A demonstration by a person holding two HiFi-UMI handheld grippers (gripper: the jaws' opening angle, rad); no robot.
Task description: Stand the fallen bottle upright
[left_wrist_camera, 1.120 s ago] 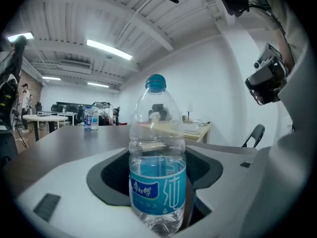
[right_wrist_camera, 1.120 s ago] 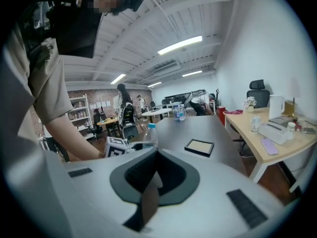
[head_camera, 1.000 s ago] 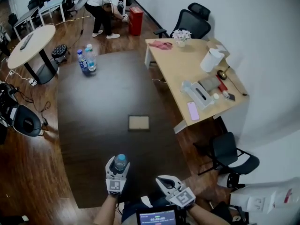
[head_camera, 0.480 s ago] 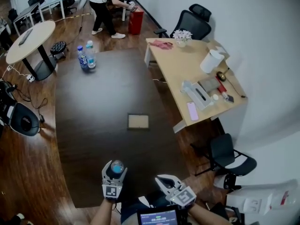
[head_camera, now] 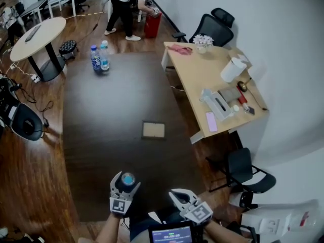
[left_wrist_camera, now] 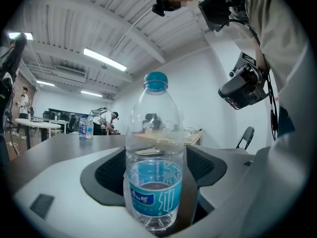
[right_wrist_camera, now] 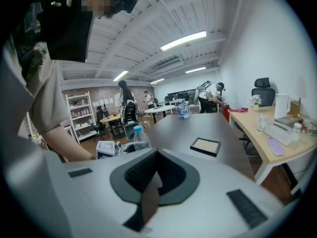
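A clear water bottle (left_wrist_camera: pixel 156 152) with a blue cap and blue label stands upright on the dark table (head_camera: pixel 111 115), close to its near edge. My left gripper (head_camera: pixel 125 176) sits around the bottle, one jaw on each side. Its jaws are opening, and the pads look just clear of the bottle's sides. From above only the blue cap (head_camera: pixel 127 178) shows. My right gripper (head_camera: pixel 178 194) hovers to the right of it, apart from the bottle, with its pads together and nothing between them. The right gripper view has the bottle (right_wrist_camera: pixel 138 139) at its left.
Two more water bottles (head_camera: pixel 100 58) stand at the table's far end. A framed inset panel (head_camera: pixel 153 130) lies mid-table. A light wood desk (head_camera: pixel 202 80) with clutter stands at the right, with office chairs (head_camera: pixel 245 171) near it. A person (head_camera: pixel 124 4) bends at the far wall.
The bottle between the left jaws showed its side a second ago; now only its cap shows from above. The left gripper drew slightly nearer the table edge. The right gripper stayed put.
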